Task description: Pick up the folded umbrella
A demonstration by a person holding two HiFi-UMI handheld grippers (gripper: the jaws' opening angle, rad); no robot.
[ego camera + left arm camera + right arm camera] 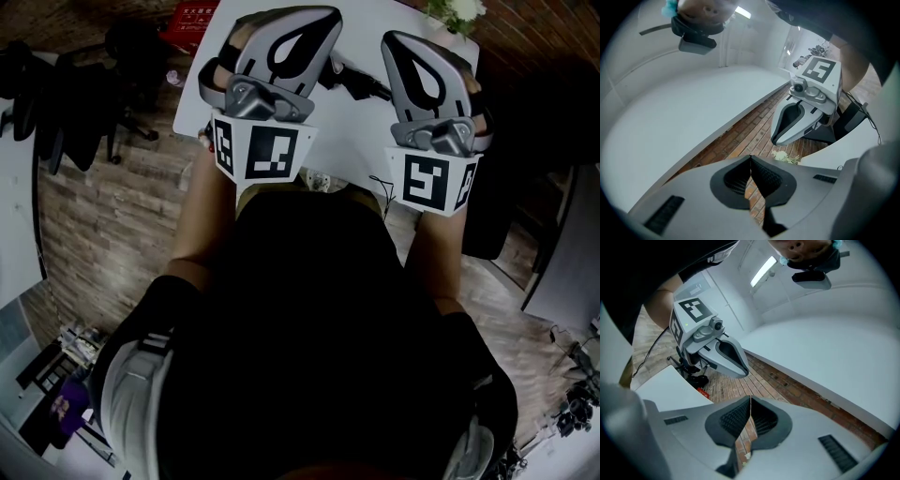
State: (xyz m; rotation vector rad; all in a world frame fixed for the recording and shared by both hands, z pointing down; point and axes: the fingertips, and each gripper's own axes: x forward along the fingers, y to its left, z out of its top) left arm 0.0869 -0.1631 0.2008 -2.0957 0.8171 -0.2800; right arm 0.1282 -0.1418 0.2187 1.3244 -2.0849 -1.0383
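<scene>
- You hold both tools level and side by side over the white table (352, 150), with the marker cubes turned back toward your chest. This looks like a ready stance ahead of any reach, not a grasp.
- Your left gripper (751, 161) has its ribbed pads pressed tip to tip with nothing between them. Your right gripper (750, 401) is just as tightly closed and just as empty. Neither can take anything until you spread the jaws.
- A dark, elongated thing, most likely the folded umbrella (361, 84), lies on the tabletop between the two gripper bodies. It sits nearer their front ends than your body and is partly hidden by them. Nothing touches it, so the pick-up seems not yet begun.
- Both grippers flank that dark shape, which suggests you are lining up on it. Which gripper will take it cannot be told.
- Only the head view shows the layout: the table, the umbrella's place on it, the plant (455, 11) at the far edge and the plank floor (103, 225) around. It hides the jaws under the grey shells.
- Only the gripper views settle the jaws. Each one looks past its own closed pads across to the other tool, so the grippers point inward toward each other rather than down at the table.
- The left gripper view adds a thin cable (869, 122) near the table edge, and the right gripper view adds a ceiling light (764, 270). Neither shows the umbrella clearly enough to name.
</scene>
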